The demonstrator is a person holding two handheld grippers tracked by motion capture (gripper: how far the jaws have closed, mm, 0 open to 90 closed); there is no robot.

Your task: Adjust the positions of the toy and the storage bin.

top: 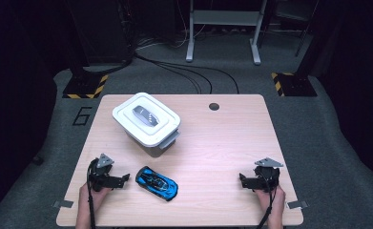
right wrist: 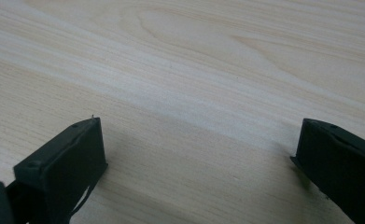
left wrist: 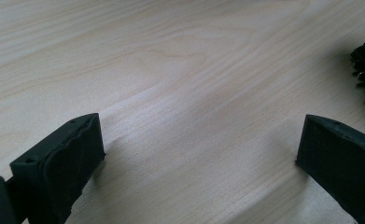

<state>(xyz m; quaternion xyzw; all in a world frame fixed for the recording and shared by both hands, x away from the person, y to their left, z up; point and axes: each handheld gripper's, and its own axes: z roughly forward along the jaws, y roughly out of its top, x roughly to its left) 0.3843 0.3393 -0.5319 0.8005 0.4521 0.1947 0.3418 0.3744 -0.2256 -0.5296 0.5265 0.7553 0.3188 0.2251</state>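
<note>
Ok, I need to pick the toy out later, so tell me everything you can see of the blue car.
The blue car is a small, glossy, plastic-looking sports-car toy, bright blue with black on its roof and windows. It sits upright on the wooden table, near the front edge, angled diagonally. It lies just right of the left gripper, apart from it, and in front of the white lidded box. Only the table touches it.

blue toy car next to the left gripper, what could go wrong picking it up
The blue toy car lies at a slant close to the open left gripper, so a careless reach might nudge it and, if its wheels turn freely, roll it away. The white lidded plastic box appears shut, so the car probably cannot go in yet.
</note>
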